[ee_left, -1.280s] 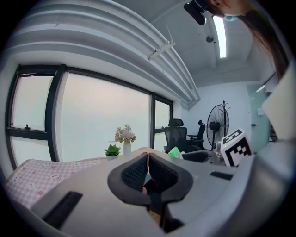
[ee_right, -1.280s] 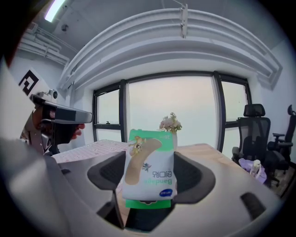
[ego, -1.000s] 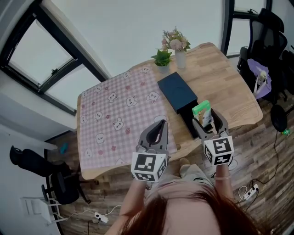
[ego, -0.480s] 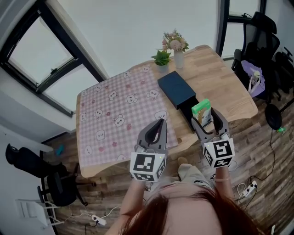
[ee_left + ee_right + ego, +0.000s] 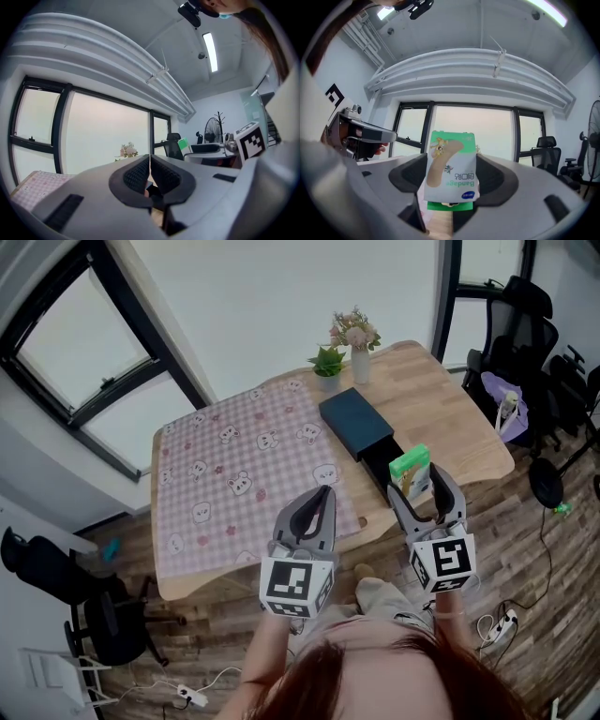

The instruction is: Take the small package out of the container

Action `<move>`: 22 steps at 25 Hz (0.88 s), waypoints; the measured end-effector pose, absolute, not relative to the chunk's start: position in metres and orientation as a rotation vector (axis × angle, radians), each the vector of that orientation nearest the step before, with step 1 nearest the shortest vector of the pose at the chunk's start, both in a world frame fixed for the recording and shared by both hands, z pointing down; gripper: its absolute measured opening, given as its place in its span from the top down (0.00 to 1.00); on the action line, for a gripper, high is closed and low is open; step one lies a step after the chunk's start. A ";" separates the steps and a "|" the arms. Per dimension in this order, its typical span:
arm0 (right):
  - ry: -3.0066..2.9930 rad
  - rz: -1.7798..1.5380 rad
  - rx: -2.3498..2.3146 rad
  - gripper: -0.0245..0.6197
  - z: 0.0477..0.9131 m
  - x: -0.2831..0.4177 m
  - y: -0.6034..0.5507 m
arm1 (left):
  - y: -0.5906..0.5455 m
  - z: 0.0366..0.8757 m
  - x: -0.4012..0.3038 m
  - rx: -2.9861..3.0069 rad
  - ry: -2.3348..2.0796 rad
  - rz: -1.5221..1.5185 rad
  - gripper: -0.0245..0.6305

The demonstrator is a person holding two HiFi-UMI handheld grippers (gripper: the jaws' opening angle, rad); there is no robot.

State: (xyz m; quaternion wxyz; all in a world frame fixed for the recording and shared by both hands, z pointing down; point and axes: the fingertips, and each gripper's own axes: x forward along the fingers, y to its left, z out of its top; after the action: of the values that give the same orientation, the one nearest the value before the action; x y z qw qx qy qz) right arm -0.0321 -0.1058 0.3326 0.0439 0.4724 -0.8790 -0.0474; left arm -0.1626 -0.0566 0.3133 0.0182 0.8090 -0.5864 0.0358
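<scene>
A small green and white bandage package (image 5: 411, 472) (image 5: 451, 169) is held upside down between the jaws of my right gripper (image 5: 421, 491) (image 5: 452, 180), lifted well above the table. Below it lies the dark blue container (image 5: 356, 423), a long box whose drawer end (image 5: 382, 467) is pulled out toward me. My left gripper (image 5: 316, 505) (image 5: 150, 174) hangs beside it over the near edge of the checked cloth, jaws pressed together with nothing between them.
A pink checked cloth with bear prints (image 5: 248, 474) covers the left of the wooden table (image 5: 450, 418). A flower vase (image 5: 360, 362) and a small potted plant (image 5: 328, 362) stand at the far edge. Office chairs (image 5: 530, 352) stand to the right, another chair (image 5: 56, 577) at the left.
Both grippers have risen higher and come closer to me, the package still held in the right one. The table looks smaller and farther below.
</scene>
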 end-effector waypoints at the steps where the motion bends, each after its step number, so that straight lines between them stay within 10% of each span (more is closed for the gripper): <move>1: -2.687 -0.154 1.449 0.46 0.330 -0.031 -0.102 | -0.053 0.312 -0.162 2.517 -1.821 0.113 0.94; 22: -2.751 -0.222 1.377 0.46 0.308 0.005 -0.094 | -0.046 0.292 -0.115 2.461 -1.914 0.085 0.94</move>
State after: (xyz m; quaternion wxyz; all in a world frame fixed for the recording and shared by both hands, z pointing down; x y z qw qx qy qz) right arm 0.0054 -0.0941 0.3083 0.0285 0.4461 -0.8916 -0.0718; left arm -0.1151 -0.0461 0.2916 0.0115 0.7890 -0.6137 0.0272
